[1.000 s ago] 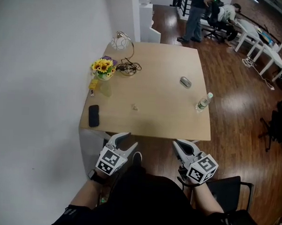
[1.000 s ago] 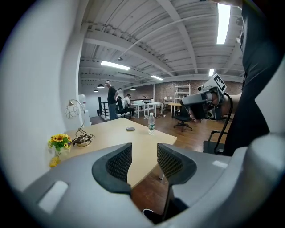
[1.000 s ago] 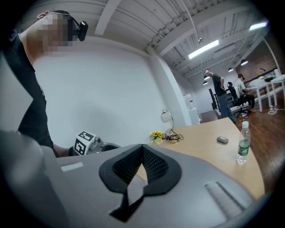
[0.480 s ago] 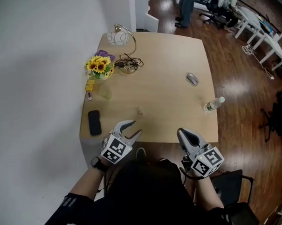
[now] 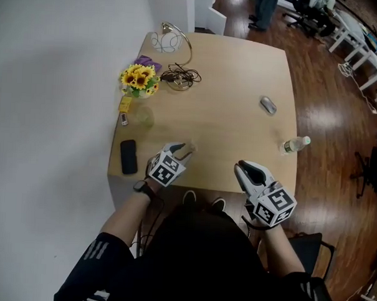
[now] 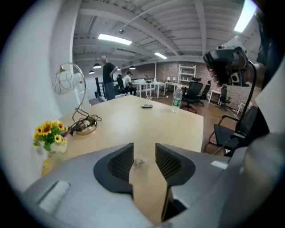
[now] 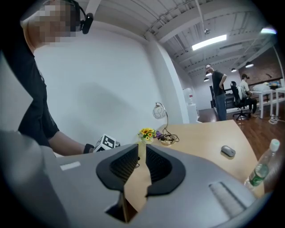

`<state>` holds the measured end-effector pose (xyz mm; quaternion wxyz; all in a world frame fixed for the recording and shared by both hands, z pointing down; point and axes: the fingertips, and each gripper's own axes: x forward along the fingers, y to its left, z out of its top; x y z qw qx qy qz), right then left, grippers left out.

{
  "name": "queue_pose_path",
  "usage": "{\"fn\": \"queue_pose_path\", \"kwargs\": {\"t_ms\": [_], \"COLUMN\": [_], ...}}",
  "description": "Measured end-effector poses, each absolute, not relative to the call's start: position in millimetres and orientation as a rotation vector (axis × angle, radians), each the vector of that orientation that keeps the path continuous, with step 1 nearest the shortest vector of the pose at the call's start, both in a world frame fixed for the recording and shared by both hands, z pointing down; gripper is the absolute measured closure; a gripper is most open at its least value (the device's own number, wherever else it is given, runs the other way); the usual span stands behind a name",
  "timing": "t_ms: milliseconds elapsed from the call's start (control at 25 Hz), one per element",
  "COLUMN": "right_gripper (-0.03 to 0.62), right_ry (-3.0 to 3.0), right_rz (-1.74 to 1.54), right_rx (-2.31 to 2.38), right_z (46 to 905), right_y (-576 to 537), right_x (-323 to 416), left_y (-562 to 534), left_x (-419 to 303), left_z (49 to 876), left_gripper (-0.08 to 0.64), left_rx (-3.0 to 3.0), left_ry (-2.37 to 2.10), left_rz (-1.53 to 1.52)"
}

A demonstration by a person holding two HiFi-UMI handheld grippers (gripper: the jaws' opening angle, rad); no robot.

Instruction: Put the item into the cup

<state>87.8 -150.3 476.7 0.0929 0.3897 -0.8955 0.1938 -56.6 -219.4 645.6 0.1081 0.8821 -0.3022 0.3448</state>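
Reaching over the pale wooden bench [image 5: 239, 130], the left gripper [image 5: 183, 150] is closing its jaws around a small clear item [image 6: 139, 162] lying there, not yet pressing it. The right gripper [image 5: 245, 170] hangs with its jaws slightly apart and empty. The next move likely calls for a gentle pinch, then a carry to what seems a clear cup [image 5: 143, 117].

Cannot read a single word, brand or number. Green label on the water bottle [image 7: 257, 174]: print too small. Small yellow packet [image 5: 125, 104] beside the sunflowers [image 5: 140, 80] on the tabletop [image 5: 233, 136]: too blurred. Black phone [image 5: 128, 156]: nothing legible.
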Motion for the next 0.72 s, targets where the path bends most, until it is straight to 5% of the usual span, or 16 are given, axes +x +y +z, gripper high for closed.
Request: {"fn": "queue_pose_path", "kwargs": {"t_ms": [720], "right_gripper": [0.511], "right_ry": [-2.567], "right_rz": [0.674], "right_rx": [1.117], "right_z": [528], "right_y": [-173], "right_x": [94], "left_y": [-264], "left_x": [-37], "left_z": [772], "left_gripper": [0.462], "left_rx": [2.422], "left_ry": [-0.751], "left_rz": [1.428]}}
